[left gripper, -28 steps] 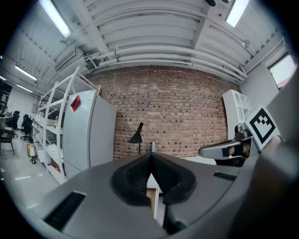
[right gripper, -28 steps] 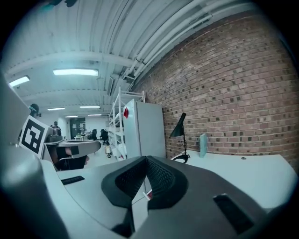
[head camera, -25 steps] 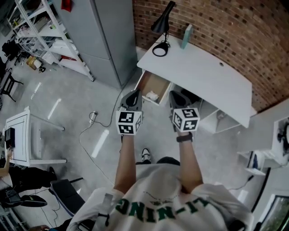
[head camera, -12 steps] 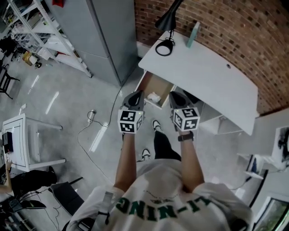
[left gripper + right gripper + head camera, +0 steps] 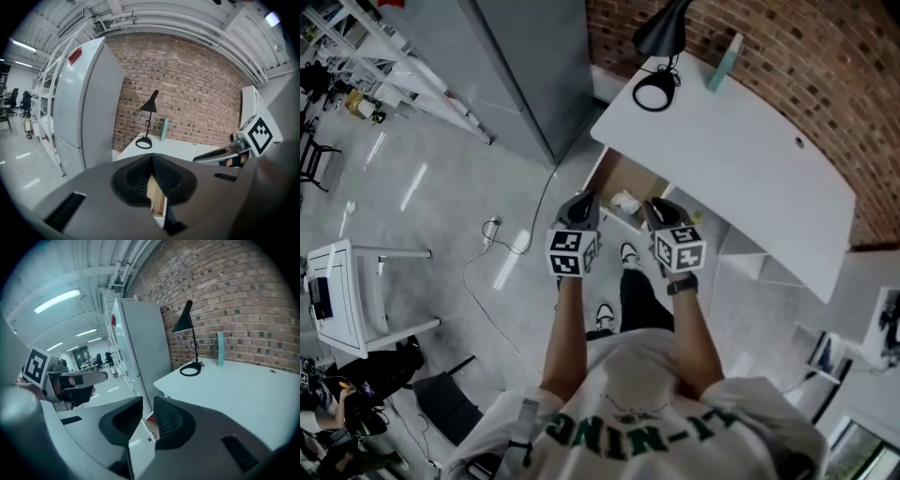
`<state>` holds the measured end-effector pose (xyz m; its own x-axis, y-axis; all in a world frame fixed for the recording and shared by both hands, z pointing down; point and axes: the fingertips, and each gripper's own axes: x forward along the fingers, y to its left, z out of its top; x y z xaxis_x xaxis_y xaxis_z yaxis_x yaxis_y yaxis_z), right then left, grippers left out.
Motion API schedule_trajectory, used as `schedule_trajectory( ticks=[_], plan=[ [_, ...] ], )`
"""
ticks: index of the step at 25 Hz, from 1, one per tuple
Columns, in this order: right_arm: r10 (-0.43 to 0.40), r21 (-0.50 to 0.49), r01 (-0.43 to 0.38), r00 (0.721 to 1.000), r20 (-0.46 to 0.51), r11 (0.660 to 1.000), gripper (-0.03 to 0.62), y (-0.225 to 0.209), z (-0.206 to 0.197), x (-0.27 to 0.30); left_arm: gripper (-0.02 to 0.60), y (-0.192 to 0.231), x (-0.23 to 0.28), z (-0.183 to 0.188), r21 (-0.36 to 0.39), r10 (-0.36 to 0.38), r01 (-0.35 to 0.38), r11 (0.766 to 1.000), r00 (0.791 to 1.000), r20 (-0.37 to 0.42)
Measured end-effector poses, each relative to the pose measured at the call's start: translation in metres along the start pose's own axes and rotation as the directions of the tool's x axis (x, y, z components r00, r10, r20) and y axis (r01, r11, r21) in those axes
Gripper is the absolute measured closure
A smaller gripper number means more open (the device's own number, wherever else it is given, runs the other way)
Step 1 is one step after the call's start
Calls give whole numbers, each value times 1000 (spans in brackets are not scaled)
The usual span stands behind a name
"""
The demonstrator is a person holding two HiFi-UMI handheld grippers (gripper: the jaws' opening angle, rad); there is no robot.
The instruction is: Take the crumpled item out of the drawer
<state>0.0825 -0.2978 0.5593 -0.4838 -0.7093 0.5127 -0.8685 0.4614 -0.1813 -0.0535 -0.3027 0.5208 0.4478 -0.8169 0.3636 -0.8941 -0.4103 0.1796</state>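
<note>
Crumpled item (image 5: 625,202) in the drawer (image 5: 617,175) under the desk (image 5: 741,150) (lamp (image 5: 660,36) on top)

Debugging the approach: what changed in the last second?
The left tongs and right tongs moved forward toward the open drawer as the person stepped closer. The right jaws are opening, with nothing between them. The left tongs are shut. The crumpled item still lies in the drawer.

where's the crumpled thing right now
Head view, centre: the crumpled item lies in the open drawer under the white desk, between the left tongs and the right tongs, whose jaws are opening with nothing held.
</note>
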Motion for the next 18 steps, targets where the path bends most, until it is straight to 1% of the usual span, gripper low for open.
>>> schedule_trajectory(
  ticks=[5,8,11,14,16,18],
  plan=[
    [23,2,-23,995,-93,1000,527,-15,-27,44,582,17,35,-24,-30,0,-2,1000,998,-60],
    [36,-45,-44,986,-163,998,523,-21,-50,69,583,24,51,-40,-48,2,-6,999,996,-88],
    [60,-89,-82,972,-227,993,516,-27,-73,93,582,34,66,-49,-36,3,-7,999,995,-104],
    [77,-108,-111,957,-279,988,516,-39,-90,115,582,43,83,-60,-38,-4,-1,999,991,-134],
    [87,-117,-130,946,-313,985,513,-46,-100,131,582,48,95,-73,-47,-8,1,999,988,-154],
    [93,-129,-147,931,-353,981,510,-52,-112,148,583,53,108,-84,-64,-15,5,998,988,-154]
  ],
)
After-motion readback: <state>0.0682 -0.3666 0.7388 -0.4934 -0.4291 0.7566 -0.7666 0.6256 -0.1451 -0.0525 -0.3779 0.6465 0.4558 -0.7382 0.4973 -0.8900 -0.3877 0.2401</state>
